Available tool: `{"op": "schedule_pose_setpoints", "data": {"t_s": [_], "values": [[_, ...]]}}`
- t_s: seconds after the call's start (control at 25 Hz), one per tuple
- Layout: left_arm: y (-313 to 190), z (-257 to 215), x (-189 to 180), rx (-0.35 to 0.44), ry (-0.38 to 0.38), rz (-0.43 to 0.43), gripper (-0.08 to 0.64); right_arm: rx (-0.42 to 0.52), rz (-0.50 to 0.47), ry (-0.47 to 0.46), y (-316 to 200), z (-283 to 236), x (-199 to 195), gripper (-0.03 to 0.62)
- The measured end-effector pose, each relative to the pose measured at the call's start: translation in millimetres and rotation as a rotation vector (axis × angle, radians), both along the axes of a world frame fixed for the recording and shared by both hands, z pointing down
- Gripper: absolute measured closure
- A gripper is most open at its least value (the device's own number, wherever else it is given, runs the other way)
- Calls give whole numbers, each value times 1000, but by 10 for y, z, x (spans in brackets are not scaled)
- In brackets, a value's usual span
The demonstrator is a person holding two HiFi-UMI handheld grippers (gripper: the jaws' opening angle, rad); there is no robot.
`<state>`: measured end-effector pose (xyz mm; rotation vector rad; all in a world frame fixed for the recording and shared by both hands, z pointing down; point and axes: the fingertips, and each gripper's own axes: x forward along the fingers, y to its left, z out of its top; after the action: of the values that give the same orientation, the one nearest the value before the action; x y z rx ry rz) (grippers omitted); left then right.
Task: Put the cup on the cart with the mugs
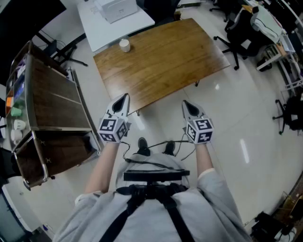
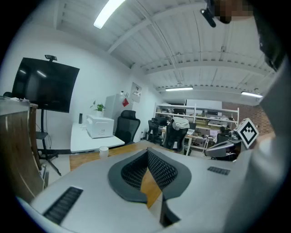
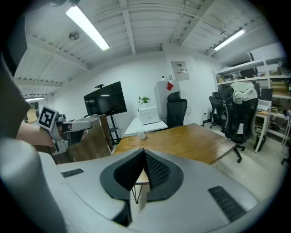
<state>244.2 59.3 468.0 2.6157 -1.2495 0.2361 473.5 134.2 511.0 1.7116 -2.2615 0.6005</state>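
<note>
A small white cup (image 1: 124, 45) stands near the far left corner of the wooden table (image 1: 165, 56). It also shows as a small white cup (image 2: 103, 151) in the left gripper view and as the cup (image 3: 141, 134) in the right gripper view. The wood-shelved cart (image 1: 52, 108) stands to the left, with mugs (image 1: 18, 125) along its far side. My left gripper (image 1: 125, 96) and right gripper (image 1: 185, 103) hover side by side off the table's near edge, well short of the cup. Both are shut with nothing between the jaws.
A white desk (image 1: 106, 28) with a white box (image 1: 116, 8) on it adjoins the table's far side. Office chairs (image 1: 239, 26) and shelving stand at the right. A black screen on a stand (image 2: 43, 84) is behind the cart. Glossy floor lies between table and cart.
</note>
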Motion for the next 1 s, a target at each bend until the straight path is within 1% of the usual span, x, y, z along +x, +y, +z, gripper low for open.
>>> {"op": "schedule_pose_setpoints", "data": {"t_s": [0.16,0.4,0.52,0.64,0.88,1.0], "values": [[-47,5,-256,-5,-9,-18,555,13,-49,-10,-130,-97,-318,591],[-159,-33,-722,18,-40,-40,555,44,-106,-10,-415,-221,-827,591],[-240,-94,-947,28,-36,-52,555,55,-126,-19,-549,-323,-1083,591],[-324,-141,-1144,29,-23,-60,555,72,-141,-9,-705,-368,-1292,591],[-486,-273,-1374,44,-21,-50,555,70,-171,-32,-963,-510,-1659,591],[-600,-272,-1432,38,-16,-48,555,75,-188,-22,-1111,-548,-1764,591]]}}
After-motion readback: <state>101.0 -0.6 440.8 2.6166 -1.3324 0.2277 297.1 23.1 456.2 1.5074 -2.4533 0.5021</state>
